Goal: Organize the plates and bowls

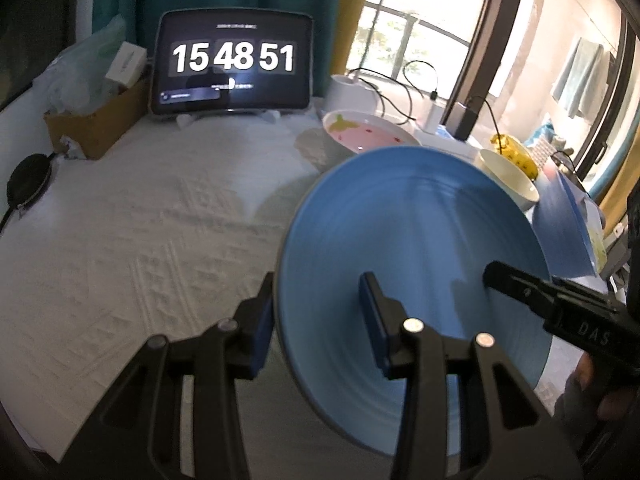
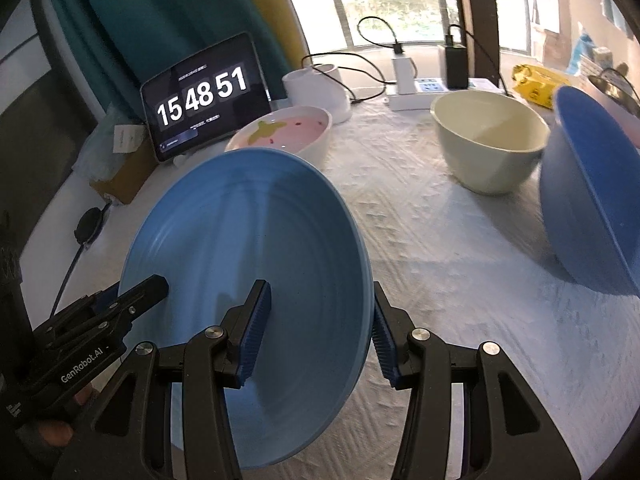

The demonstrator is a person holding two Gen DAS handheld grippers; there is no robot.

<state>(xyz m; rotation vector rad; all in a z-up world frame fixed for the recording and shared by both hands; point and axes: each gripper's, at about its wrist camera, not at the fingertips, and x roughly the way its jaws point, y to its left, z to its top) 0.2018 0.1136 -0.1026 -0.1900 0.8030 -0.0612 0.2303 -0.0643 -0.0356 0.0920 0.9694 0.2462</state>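
A light blue ridged plate (image 1: 420,220) (image 2: 248,216) hangs tilted above the white tablecloth, held from both sides. My left gripper (image 1: 316,320) is shut on its left rim, one pad under the edge and one on the inner face. At the opposite rim my right gripper (image 2: 320,336) grips the same way. Each view shows the other gripper's black fingers (image 1: 516,284) (image 2: 140,292) reaching onto the plate. A pink dish with a leaf pattern (image 2: 280,132) sits behind the plate. To the right are a cream bowl (image 2: 488,140) and a dark blue bowl (image 2: 588,200).
A tablet (image 1: 232,64) showing a clock stands at the back, with a cardboard box (image 1: 92,128) to its left. A white cup (image 2: 316,88), chargers with cables (image 2: 404,68) and a yellow packet (image 2: 536,80) line the window side. A black round object (image 1: 28,180) lies at the left edge.
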